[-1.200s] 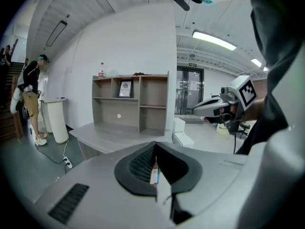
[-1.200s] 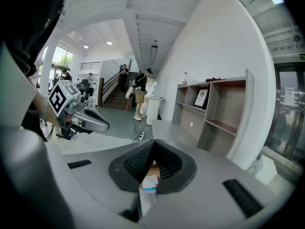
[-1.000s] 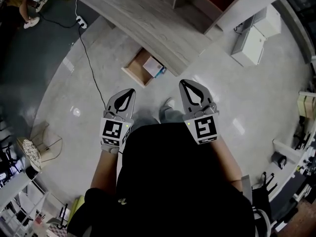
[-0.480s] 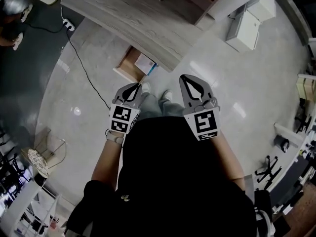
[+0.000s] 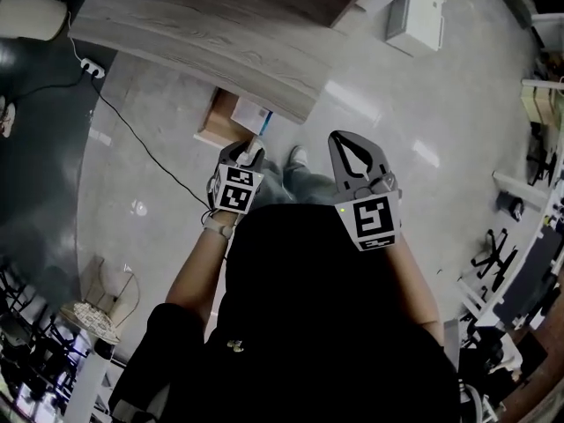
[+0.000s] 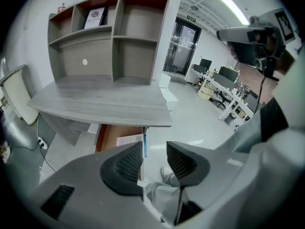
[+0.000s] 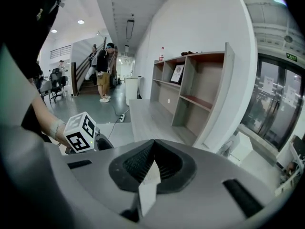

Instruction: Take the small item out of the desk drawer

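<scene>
Left tongs (image 6: 155,151), jaws just opening and empty, aim at the drawer (image 5: 214,123); right tongs (image 7: 153,151) closed. Centre over the white box (image 5: 250,115) first.

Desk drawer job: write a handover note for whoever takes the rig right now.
Left claw: open, has just been opening, nothing in it, pointed toward the drawer.
Right claw: shut. A pale strip shows at it; I cannot tell what it is.
Drawer: pulled open under the desk, with a white item with a blue edge lying inside.
Done: drawer open.
Left to do: grasp the item and lift it out.
</scene>
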